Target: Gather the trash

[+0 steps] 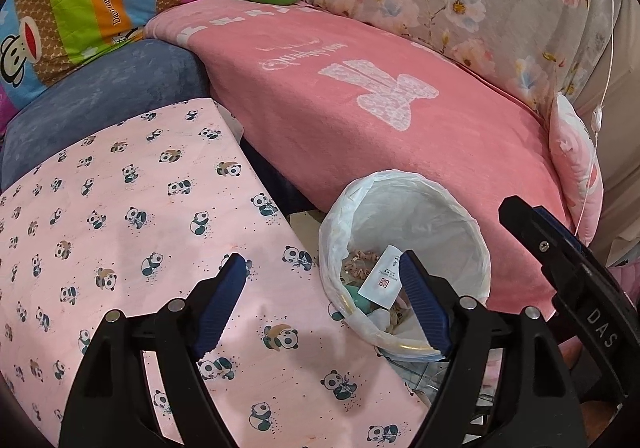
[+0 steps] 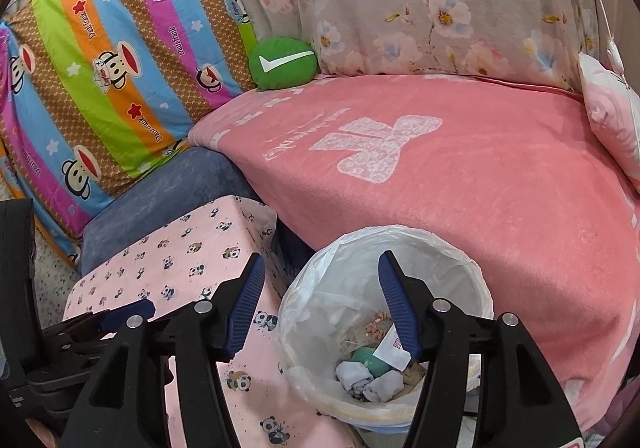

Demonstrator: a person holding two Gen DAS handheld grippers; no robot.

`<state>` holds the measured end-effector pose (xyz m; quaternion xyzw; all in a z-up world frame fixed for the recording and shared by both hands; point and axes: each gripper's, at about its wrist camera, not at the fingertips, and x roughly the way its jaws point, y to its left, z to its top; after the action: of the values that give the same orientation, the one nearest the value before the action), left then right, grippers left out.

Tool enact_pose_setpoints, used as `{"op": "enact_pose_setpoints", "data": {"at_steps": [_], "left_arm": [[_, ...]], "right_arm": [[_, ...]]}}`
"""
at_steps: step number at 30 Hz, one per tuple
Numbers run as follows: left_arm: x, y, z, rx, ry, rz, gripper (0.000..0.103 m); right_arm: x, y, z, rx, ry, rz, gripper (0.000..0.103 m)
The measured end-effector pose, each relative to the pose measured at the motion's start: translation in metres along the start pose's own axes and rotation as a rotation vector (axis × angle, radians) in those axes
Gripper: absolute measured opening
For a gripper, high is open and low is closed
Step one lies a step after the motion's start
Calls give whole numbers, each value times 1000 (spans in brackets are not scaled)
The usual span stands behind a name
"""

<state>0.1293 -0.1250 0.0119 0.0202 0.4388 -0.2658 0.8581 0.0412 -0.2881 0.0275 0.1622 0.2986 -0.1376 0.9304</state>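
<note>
The trash bin [image 2: 460,272] with its white liner is standing between the panda-print table [image 1: 132,215] and the pink blanket [image 1: 380,119]. Inside are lying a white packet [image 2: 394,352], a teal object [image 2: 370,358] and crumpled grey tissues [image 2: 372,380]; the smaller scraps are hard to make out. The right gripper [image 2: 320,304] is hovering over the bin, jaws apart and empty. The left gripper [image 1: 320,304] is also spread wide, holding nothing, and is hiding part of the bin's rim.
</note>
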Motion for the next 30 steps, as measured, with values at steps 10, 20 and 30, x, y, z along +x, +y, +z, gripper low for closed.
{"op": "enact_pose_setpoints", "data": {"at_steps": [10, 20, 30], "left_arm": [[-10, 11, -10, -5, -17, 26, 80], [-18, 21, -26, 1, -26, 86, 85], [-18, 28, -41, 1, -19, 166, 92]], "right_arm": [[-4, 8, -11, -28, 31, -9, 66], [-7, 10, -23, -60, 72, -47, 67], [-15, 8, -36, -77, 102, -94, 85]]}}
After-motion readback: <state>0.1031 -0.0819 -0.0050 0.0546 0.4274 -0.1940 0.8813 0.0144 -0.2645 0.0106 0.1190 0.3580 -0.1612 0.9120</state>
